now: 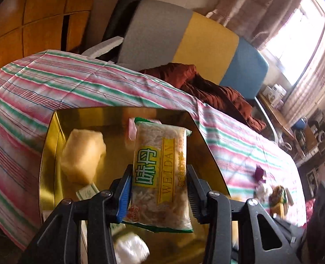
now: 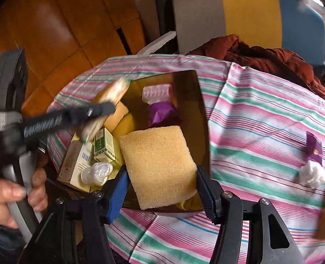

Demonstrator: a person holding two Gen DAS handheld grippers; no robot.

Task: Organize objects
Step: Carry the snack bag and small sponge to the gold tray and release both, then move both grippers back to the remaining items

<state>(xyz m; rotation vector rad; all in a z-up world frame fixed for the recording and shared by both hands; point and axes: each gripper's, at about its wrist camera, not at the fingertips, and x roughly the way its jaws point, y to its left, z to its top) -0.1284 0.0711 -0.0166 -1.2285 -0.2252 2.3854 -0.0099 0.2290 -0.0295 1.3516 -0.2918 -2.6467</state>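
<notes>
Left claw gripping snack packet between both fingers, holding it over gold tray at frame centre. Right claw clamping yellow sponge above same tray on striped surface. Purple wrapper lying at right edge, well apart.

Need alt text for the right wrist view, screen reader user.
The right gripper holds a yellow sponge over a gold box on a striped cloth. Inside are a pink packet, purple wrapper and small cartons. At left, the left gripper carries a snack packet.
</notes>
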